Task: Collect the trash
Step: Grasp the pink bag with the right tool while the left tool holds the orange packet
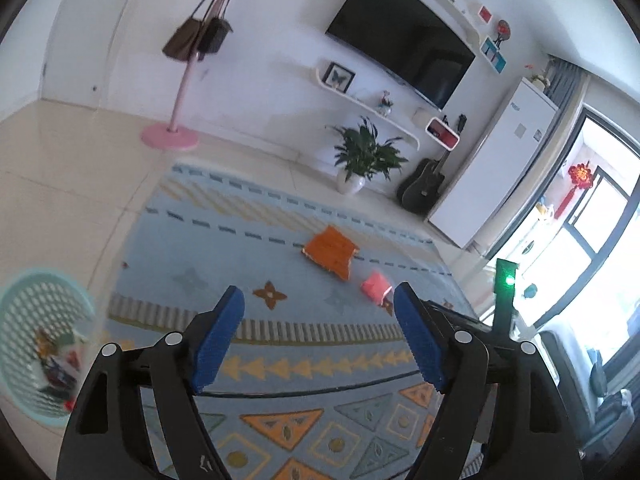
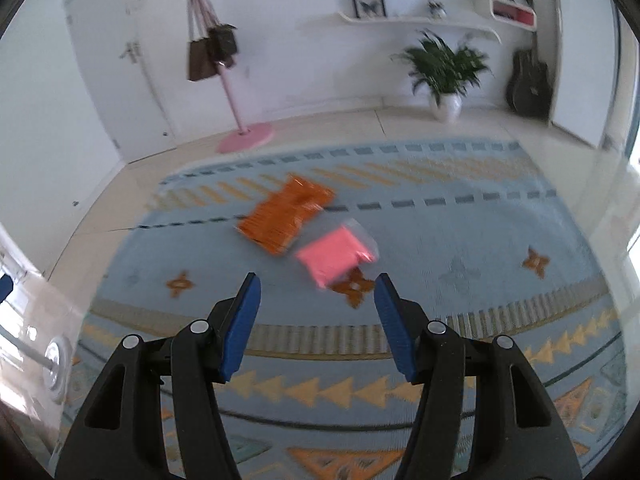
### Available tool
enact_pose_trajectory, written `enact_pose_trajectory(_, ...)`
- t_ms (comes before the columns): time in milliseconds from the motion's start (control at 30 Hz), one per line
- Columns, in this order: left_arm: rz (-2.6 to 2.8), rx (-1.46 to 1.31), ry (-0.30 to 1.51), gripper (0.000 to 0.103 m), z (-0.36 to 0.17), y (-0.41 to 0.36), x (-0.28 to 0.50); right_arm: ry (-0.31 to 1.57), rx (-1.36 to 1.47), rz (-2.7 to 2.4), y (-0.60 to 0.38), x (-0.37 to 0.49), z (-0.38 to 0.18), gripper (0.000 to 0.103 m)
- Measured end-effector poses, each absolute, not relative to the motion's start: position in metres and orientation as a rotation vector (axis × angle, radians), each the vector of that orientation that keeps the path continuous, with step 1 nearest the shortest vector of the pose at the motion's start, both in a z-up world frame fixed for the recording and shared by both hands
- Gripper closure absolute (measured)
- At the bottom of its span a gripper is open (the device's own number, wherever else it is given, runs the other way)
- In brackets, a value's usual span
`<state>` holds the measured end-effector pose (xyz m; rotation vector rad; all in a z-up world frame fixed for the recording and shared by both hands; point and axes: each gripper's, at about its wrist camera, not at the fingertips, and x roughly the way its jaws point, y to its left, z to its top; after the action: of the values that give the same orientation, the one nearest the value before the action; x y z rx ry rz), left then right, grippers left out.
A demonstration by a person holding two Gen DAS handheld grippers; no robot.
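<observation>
Both tools are empty and held above the floor: the left gripper (image 1: 318, 300) has its blue pads spread wide with only rug showing between them, and the right gripper (image 2: 316, 290) stands partly open, likewise gripping nothing. The relation that matters is in the right wrist view, where the pink packet (image 2: 334, 258) lies on the rug just past the fingertips at about twelve o'clock, a touch toward one, its long axis running from ten to four; the right hand looks the nearer of the two and seems best placed to take it. From the left gripper the same packet sits near the right pad at about one o'clock. Beyond it, the orange wrapper (image 2: 286, 216) lies at about eleven o'clock from the right gripper, flat and slanted, close to the packet but apart. The teal basket (image 1: 44, 344), already holding scraps, stands off the rug at the left gripper's nine o'clock. The surface is a blue patterned rug (image 2: 440, 216) over pale tiles; farther back stand a pink coat stand (image 2: 228, 76), a potted plant (image 2: 446, 68), a guitar (image 2: 530, 80) and a wall-mounted television (image 1: 404, 36).
</observation>
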<state>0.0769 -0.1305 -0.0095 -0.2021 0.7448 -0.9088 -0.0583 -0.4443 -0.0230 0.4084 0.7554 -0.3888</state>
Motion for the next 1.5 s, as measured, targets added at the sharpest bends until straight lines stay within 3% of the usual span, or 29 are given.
enact_pose_trajectory(200, -0.890, -0.228, 0.842, 0.028, -0.053, -0.152, 0.101, 0.829, 0.431, -0.396, -0.456, -0.025, -0.069, 0.047)
enact_pose_trajectory(333, -0.892, -0.228, 0.840, 0.028, -0.059, -0.163, 0.109, 0.834, 0.505, -0.403, -0.473, -0.007, -0.077, 0.046)
enact_pose_trajectory(467, -0.887, -0.176, 0.839, 0.028, -0.065, -0.180, 0.108, 0.815, 0.554, -0.396, -0.483, 0.008, -0.077, 0.037)
enact_pose_trajectory(667, -0.877, -0.128, 0.866, 0.028, -0.083, -0.197, 0.108, 0.839, 0.499, -0.447, -0.478, 0.033, -0.076, 0.037)
enact_pose_trajectory(700, -0.877, -0.124, 0.868, 0.028, -0.083, -0.202, 0.110, 0.847, 0.478, -0.461, -0.476, 0.035, -0.077, 0.037)
enact_pose_trajectory(800, -0.888, -0.100, 0.868, 0.028, -0.078, -0.226, 0.119, 0.864, 0.420, -0.490, -0.470, 0.030, -0.076, 0.065)
enact_pose_trajectory(833, -0.905, -0.082, 0.856, 0.028, -0.075, -0.240, 0.122, 0.861, 0.409, -0.484, -0.469, 0.026, -0.076, 0.067)
enact_pose_trajectory(1100, -0.923, 0.091, 0.906, 0.026, -0.105, -0.349, 0.160, 0.742, 0.446, -0.447, -0.481, -0.022, -0.065, 0.068)
enact_pose_trajectory(1367, -0.860, 0.197, 0.902, 0.021, -0.113, -0.406, 0.176, 0.782, 0.556, -0.404, -0.496, -0.022, -0.074, 0.068)
enact_pose_trajectory(1500, -0.795, 0.294, 0.870, 0.035, -0.113, -0.418, 0.171, 0.787, 0.628, -0.389, -0.505, -0.023, -0.080, 0.068)
